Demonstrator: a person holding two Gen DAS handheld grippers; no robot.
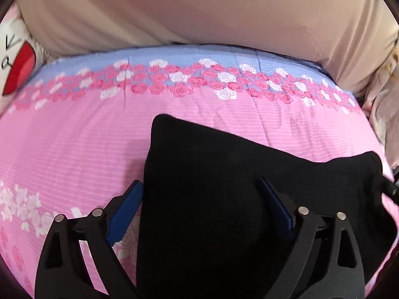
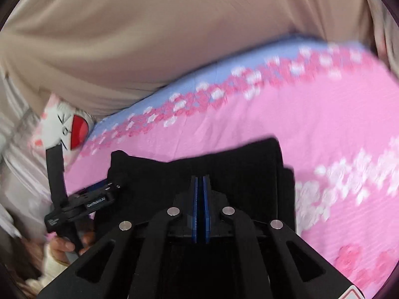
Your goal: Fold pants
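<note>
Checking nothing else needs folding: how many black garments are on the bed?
1. The black pants lie folded on the pink floral bedsheet, under the open left gripper and the shut right gripper. Anything beyond the views is unseen.

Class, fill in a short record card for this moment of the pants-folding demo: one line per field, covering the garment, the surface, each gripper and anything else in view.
garment: black pants, folded into a compact stack
surface: pink floral bedsheet with a blue band at its far edge
left gripper: jaws wide open, straddling the near left part of the pants
right gripper: jaws closed together above the pants; whether cloth is pinched cannot be told
background: beige curtain
other item: cartoon-face pillow at the sheet's far corner
</note>
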